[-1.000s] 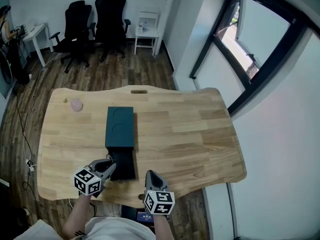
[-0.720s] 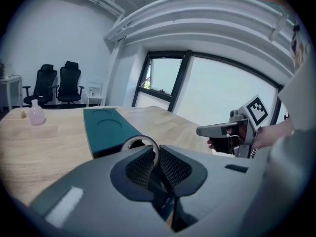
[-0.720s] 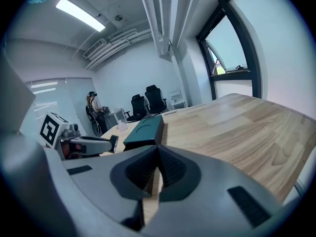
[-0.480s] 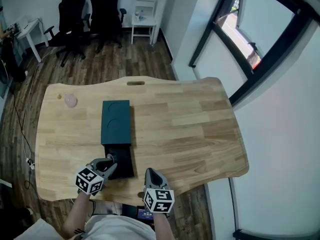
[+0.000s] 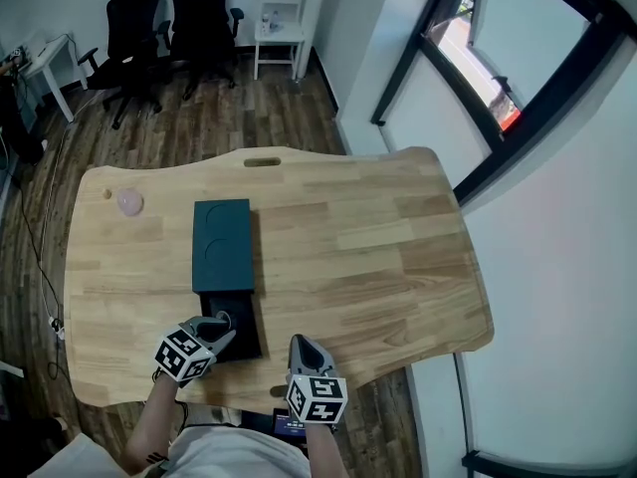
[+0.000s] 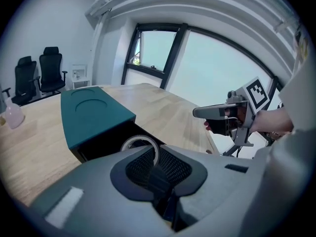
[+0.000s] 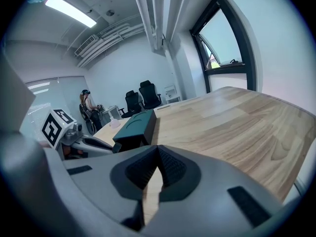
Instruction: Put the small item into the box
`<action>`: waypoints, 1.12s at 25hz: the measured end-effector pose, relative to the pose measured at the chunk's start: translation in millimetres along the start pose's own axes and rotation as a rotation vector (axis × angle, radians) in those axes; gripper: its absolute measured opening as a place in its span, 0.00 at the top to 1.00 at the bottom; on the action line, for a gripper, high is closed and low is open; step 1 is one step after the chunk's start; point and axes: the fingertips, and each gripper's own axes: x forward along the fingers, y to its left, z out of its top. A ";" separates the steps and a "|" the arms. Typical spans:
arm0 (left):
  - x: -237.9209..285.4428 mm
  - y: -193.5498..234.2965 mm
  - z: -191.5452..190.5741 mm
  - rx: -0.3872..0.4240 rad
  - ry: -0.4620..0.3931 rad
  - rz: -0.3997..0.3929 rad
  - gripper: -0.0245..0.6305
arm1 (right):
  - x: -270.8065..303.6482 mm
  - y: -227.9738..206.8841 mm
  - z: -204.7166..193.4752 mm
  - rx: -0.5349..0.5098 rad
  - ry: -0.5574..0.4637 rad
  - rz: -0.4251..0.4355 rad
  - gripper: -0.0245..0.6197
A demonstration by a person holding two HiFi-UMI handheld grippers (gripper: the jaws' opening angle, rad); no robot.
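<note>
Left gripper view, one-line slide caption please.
Left gripper pinches a pale ring at the dark open end of the teal box.

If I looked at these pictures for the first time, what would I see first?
A dark teal box lies on the wooden table, its black drawer pulled out toward the person. The left hand-held gripper pinches a small pale ring at that drawer; the right hand-held gripper is shut and empty by the table's near edge.

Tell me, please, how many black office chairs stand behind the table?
2. The left chair and the right chair stand side by side on the floor past the far edge of the table. Others may be hidden outside the pictures.
</note>
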 end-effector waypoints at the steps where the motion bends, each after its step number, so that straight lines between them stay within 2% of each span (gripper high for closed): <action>1: 2.7 1.0 -1.5 -0.007 0.012 -0.002 0.90 | 0.7 -3.0 -0.5 0.001 0.002 -0.004 0.95; 4: 8.6 3.8 -5.2 -0.014 0.043 -0.005 0.90 | 3.1 -9.8 -0.2 0.005 0.006 -0.011 0.95; 8: 13.7 8.3 -10.7 0.017 0.106 -0.002 0.90 | 6.9 -12.1 1.5 0.003 0.011 -0.008 0.95; 19: 28.5 2.2 -26.0 0.062 0.273 -0.090 0.90 | 6.9 -23.9 3.5 0.014 0.020 -0.042 0.95; 23: 33.1 5.3 -25.8 0.071 0.305 -0.087 0.90 | 9.9 -27.4 7.1 0.011 0.019 -0.046 0.96; 28: 35.8 5.1 -30.7 0.067 0.388 -0.112 0.90 | 14.3 -30.2 8.1 0.007 0.027 -0.047 0.95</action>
